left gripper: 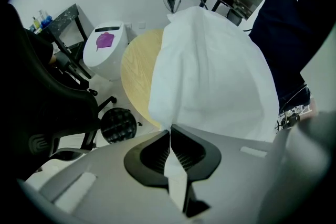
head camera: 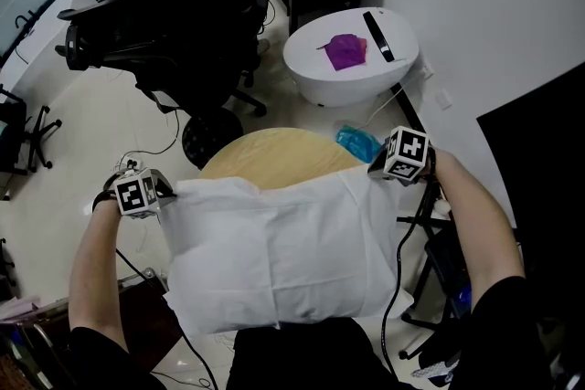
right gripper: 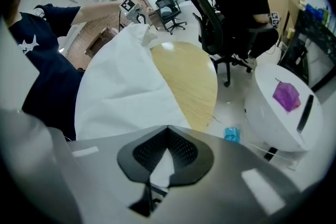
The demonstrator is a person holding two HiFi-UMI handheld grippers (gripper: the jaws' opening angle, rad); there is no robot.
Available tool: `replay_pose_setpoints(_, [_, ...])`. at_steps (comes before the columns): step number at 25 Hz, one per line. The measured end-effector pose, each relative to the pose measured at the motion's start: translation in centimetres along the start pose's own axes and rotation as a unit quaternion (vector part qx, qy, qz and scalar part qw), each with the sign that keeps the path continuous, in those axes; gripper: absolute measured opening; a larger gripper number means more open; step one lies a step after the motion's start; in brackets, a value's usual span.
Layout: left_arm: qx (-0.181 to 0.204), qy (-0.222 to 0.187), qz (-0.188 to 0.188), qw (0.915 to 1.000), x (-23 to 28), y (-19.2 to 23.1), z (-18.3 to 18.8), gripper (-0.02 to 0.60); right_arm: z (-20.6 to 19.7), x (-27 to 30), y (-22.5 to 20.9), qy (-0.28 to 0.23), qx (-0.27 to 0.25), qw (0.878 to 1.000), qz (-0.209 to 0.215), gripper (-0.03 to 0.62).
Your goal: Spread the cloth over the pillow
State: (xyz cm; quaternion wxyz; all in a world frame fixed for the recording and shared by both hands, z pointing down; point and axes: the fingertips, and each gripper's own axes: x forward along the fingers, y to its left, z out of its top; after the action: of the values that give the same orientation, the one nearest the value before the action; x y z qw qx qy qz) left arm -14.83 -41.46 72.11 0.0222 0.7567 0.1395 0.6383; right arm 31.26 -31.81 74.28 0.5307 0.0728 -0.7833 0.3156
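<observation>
Cloth [head camera: 274, 251], white and puffed, lies spread between my 2 grippers over the near part of the round wooden table [head camera: 274, 152]. My left gripper [left gripper: 170, 150] is pressed together on the cloth's far left corner, with a white fold pinched between the pads. My right gripper [right gripper: 167, 148] is closed on the far right corner, with fabric caught between its pads too.
</observation>
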Motion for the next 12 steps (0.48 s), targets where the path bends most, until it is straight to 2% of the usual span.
replay_pose_setpoints(6, [-0.002, 0.008, 0.033, 0.9994, -1.1, 1.8, -0.6, 0.0, -0.2, -2.1, -1.3, -0.005, 0.005, 0.999, -0.041, 0.006])
replay_pose_setpoints(12, [-0.031, -0.003, 0.043, 0.9986, -1.4, 2.6, -1.3, 0.0, -2.4, -3.4, -3.9, 0.008, 0.032, 0.995, -0.099, 0.006])
